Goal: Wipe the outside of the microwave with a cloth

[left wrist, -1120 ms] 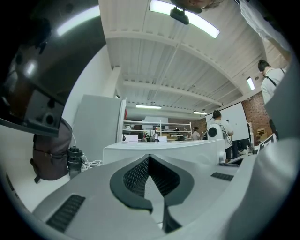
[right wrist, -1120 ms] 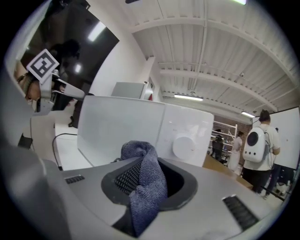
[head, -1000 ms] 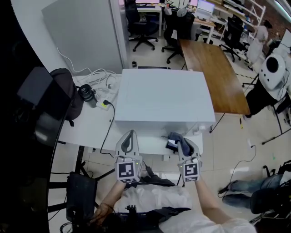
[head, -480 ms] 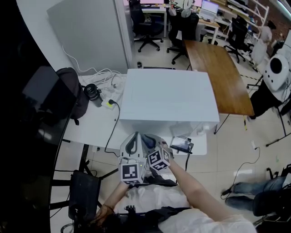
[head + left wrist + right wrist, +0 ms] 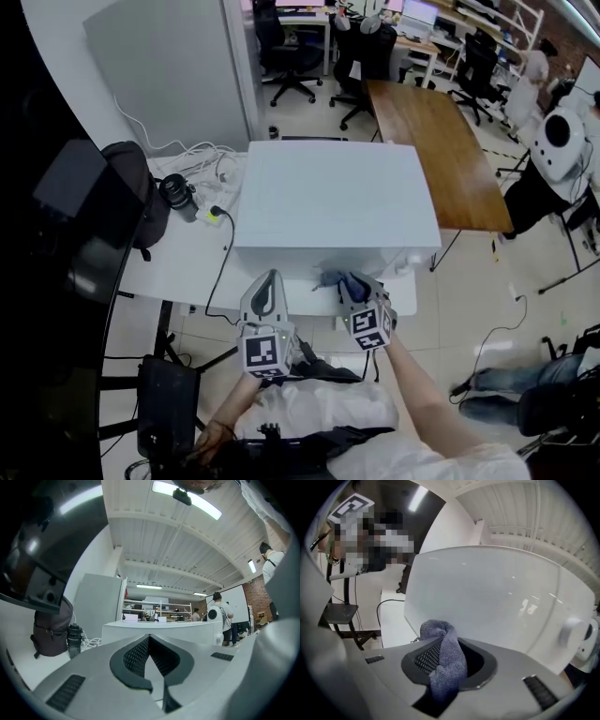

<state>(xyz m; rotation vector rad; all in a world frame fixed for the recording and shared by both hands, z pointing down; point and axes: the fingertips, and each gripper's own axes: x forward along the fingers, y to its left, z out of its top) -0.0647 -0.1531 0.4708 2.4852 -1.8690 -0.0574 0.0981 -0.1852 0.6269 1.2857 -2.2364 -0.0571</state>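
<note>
- The white box-shaped microwave [image 5: 333,197] is being shown in the head view standing on a white table [image 5: 178,258], with a black backpack [image 5: 141,192] lying well to its left.
- In the same view, a crumpled blue-grey cloth [image 5: 330,277] is being held at the tip of the right gripper [image 5: 349,283], just in front of the microwave's front face; whether it is touching cannot be told.
- The left gripper [image 5: 271,281] is being kept beside it, near the table's front edge.
- In the left gripper view, the left gripper [image 5: 149,640] is being pointed level at the microwave [image 5: 159,631], its jaw tips being pressed together with nothing between them.
- In the right gripper view, the cloth [image 5: 445,660] is being clamped between the jaws of the right gripper [image 5: 440,641], its bunched end sticking out toward the lower left of the microwave [image 5: 497,592].
</note>
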